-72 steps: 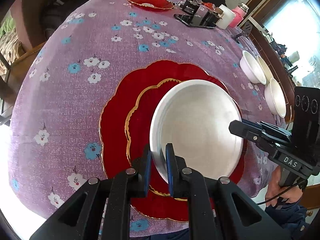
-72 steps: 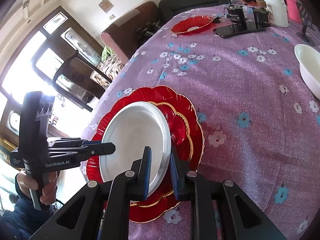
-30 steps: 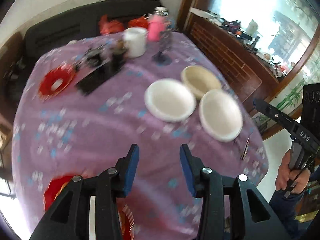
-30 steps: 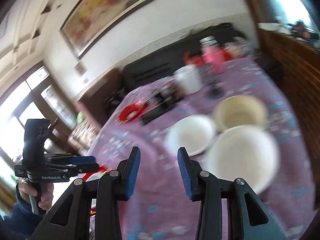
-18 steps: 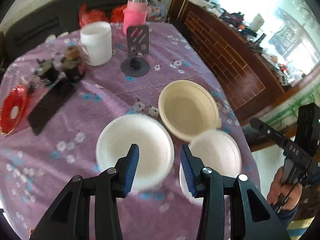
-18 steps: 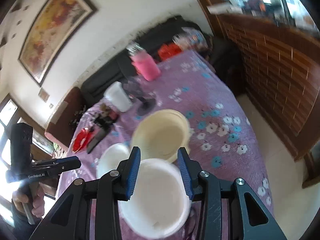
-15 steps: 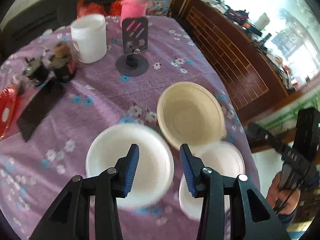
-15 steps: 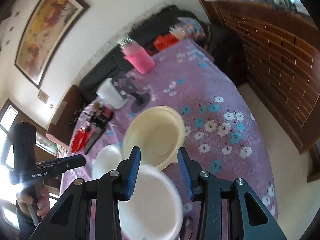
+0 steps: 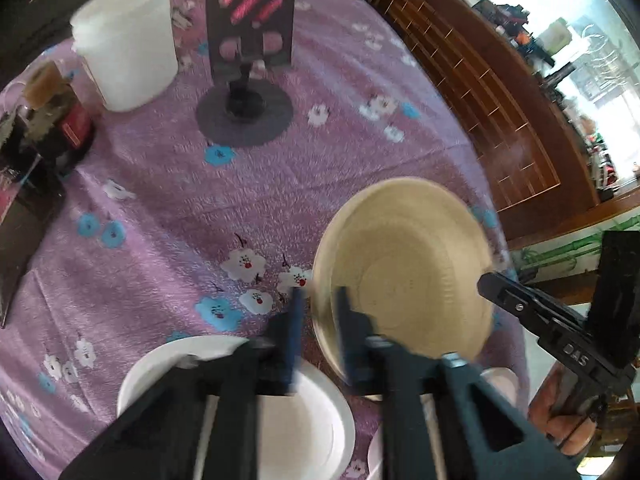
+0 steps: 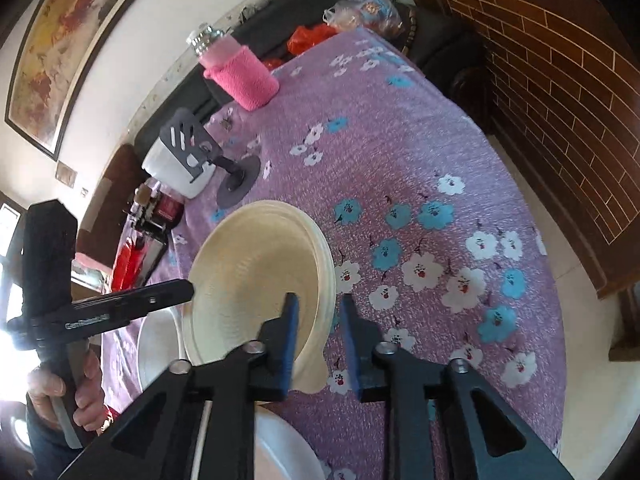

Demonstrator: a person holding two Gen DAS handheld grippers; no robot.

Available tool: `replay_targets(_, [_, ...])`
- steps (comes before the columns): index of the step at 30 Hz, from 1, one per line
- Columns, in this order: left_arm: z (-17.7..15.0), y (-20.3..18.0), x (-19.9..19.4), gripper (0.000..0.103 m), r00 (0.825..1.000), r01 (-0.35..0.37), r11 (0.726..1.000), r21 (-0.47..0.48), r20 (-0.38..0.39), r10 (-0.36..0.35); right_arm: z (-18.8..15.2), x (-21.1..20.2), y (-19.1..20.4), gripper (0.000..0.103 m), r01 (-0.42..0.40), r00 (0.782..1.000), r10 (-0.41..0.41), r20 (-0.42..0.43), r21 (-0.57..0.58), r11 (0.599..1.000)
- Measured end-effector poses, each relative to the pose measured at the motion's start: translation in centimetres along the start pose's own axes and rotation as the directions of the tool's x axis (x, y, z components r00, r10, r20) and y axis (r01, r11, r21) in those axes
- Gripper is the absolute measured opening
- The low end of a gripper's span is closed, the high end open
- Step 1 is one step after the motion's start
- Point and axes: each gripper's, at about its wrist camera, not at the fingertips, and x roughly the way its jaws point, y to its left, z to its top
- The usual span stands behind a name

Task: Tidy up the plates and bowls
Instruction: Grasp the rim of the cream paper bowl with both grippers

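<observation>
Cream bowl: sits on the purple flowered table near its right edge, tipped a little, its rim between the tips of both grippers.
Left gripper: jaws apart, straddling the bowl's near-left rim; blur hides whether the pads touch it.
Right gripper: jaws apart around the bowl's right rim, one inside, one outside, not clamped.
White bowl: just under the left gripper, beside the cream bowl.
Second white bowl: below the right gripper, mostly hidden.
Far side: phone stand, white jar, pink-sleeved bottle.
</observation>
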Motion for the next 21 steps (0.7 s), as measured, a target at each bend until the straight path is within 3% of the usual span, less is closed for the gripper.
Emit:
replay_targets(6, [-0.1, -0.7, -1.3, 0.01, 0.999, -0.015, 1.0, 0.014, 0.045, 0.014, 0.2, -0.9, 0.7, 0.014, 0.005, 0.999, -0.005, 0.033, -0.004, 1.0])
replay_targets(13, [-0.4, -1.7, -7.2, 0.011, 0.984, 0.0, 1.0, 0.026, 0.176, -0.004, 0.6, -5.0, 4.0, 0.014, 0.024, 0.988, -0.014, 0.153, -0.063, 0.998])
replay_targets(21, [-5.5, -1.2, -14.4, 0.011, 0.97, -0.013, 0.998, 0.064, 0.244, -0.003, -2.2, -10.3, 9.2, 0.015, -0.02, 0.973, 0.053, 0.226, -0.144, 0.989])
